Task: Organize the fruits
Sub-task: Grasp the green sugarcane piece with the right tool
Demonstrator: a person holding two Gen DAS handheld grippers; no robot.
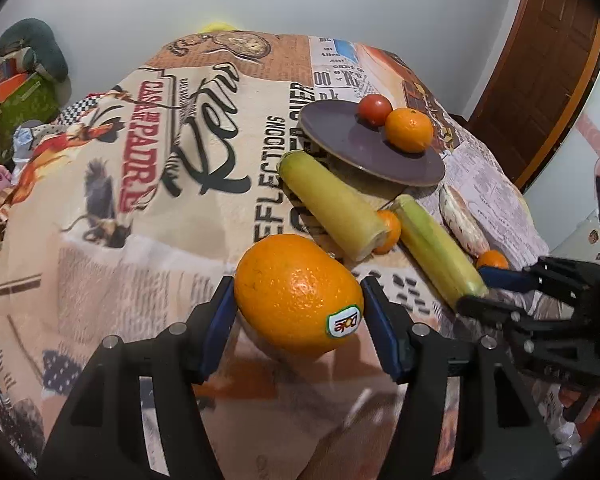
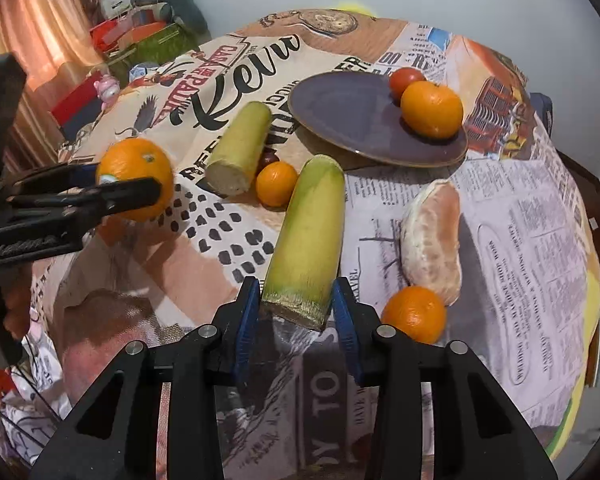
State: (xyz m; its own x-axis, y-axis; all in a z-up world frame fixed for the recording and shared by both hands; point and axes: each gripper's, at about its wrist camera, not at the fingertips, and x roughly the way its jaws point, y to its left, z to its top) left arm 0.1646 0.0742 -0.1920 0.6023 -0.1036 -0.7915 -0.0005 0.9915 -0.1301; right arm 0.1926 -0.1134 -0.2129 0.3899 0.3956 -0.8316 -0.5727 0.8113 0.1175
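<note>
Near the purple plate (image 2: 340, 112), the left gripper (image 1: 298, 312) clamps a firm, waxy large orange (image 1: 298, 294) across its middle, while the right gripper (image 2: 296, 312) pinches the stiff, smooth cane piece (image 2: 308, 236) at its cut end, likely slippery

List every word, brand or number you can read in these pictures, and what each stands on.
"Dole": sticker on the large orange in the left gripper.
"CASA DEL PADRE", "REFLECTIONS", "Kew": printed tablecloth.
Newspaper-style columns on the cloth: too small to read.
</note>
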